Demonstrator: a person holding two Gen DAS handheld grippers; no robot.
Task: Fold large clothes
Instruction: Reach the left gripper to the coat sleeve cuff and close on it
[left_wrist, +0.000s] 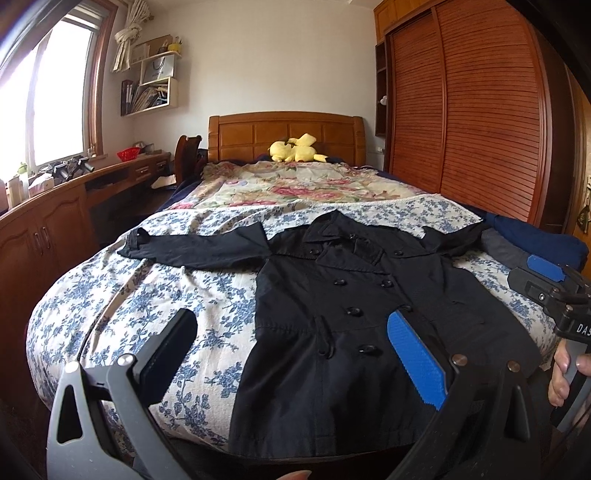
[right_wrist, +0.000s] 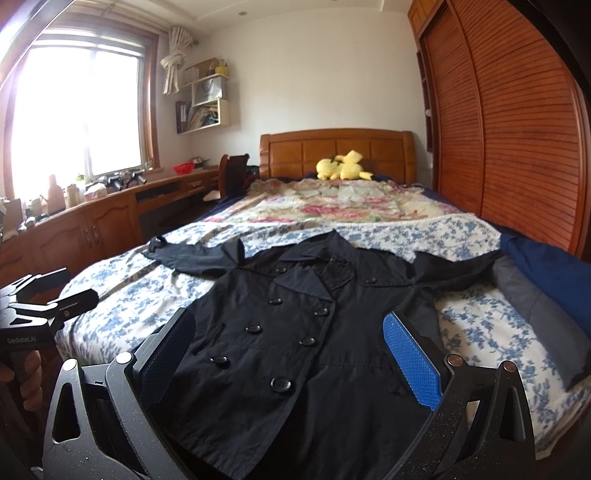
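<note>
A black double-breasted coat (left_wrist: 332, 317) (right_wrist: 295, 332) lies face up on the bed, collar toward the headboard, both sleeves spread out sideways. My left gripper (left_wrist: 291, 328) hovers open above the coat's lower left part and hem, with nothing between its fingers. In the left wrist view my right gripper (left_wrist: 546, 280) shows at the right edge, held by a hand. My right gripper (right_wrist: 288, 332) is open too, above the coat's lower front, and grips nothing. At the left edge of the right wrist view, the left gripper (right_wrist: 55, 299) appears over the bed's side.
The bed carries a blue-flowered sheet (left_wrist: 147, 295) and a pink floral quilt (left_wrist: 295, 184). A yellow plush toy (left_wrist: 295, 147) lies by the headboard. Folded dark blue and grey clothes (right_wrist: 546, 288) sit at the right edge. A wooden desk (left_wrist: 55, 206) runs left; a wardrobe (left_wrist: 480, 110) stands right.
</note>
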